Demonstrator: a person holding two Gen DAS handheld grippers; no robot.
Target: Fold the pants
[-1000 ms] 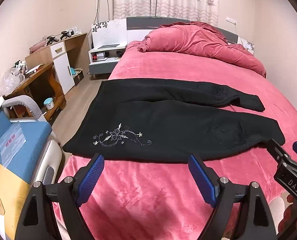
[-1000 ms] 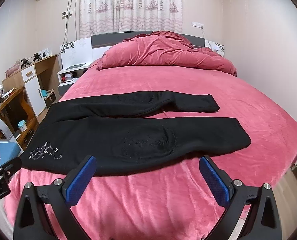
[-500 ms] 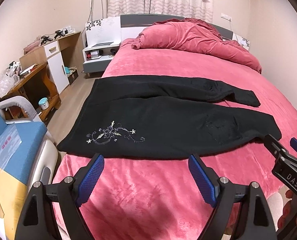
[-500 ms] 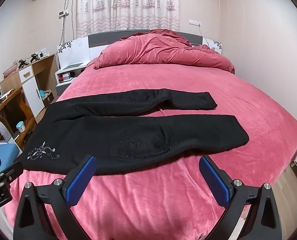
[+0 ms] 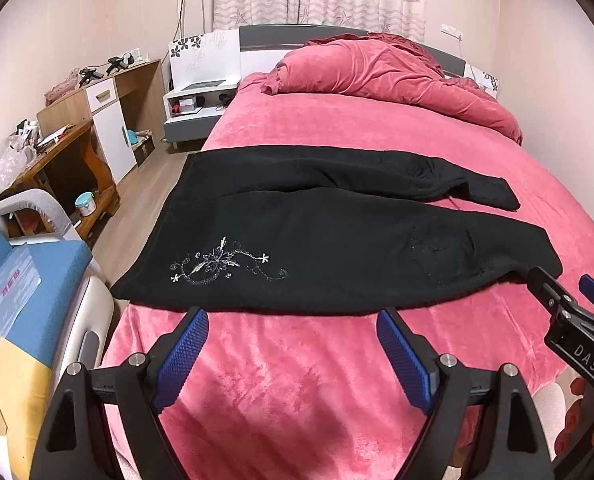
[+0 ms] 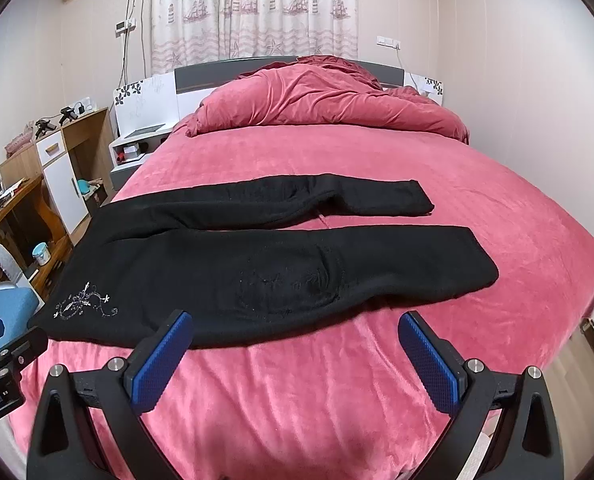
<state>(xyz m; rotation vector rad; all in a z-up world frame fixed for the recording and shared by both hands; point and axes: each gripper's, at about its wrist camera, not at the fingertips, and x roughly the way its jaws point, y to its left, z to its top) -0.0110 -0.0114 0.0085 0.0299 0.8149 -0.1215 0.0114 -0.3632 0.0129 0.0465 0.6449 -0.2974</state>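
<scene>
Black pants (image 5: 337, 248) lie flat across a pink bed (image 5: 297, 380), waist at the left with white embroidery (image 5: 225, 266), both legs running right. They also show in the right wrist view (image 6: 257, 272). My left gripper (image 5: 293, 344) is open and empty, above the bed just short of the pants' near edge by the waist. My right gripper (image 6: 297, 352) is open and empty, just short of the near leg's edge. The right gripper shows at the right of the left wrist view (image 5: 569, 308).
A crumpled pink duvet (image 5: 397, 76) lies at the headboard. A wooden desk and cabinet (image 5: 97, 128) and a white nightstand (image 5: 197, 108) stand left of the bed. A blue and white chair (image 5: 29, 288) is at the near left.
Both grippers have drawn back a little from the bed and tilted, so the pants sit higher and farther in both views. The pants have not moved.
</scene>
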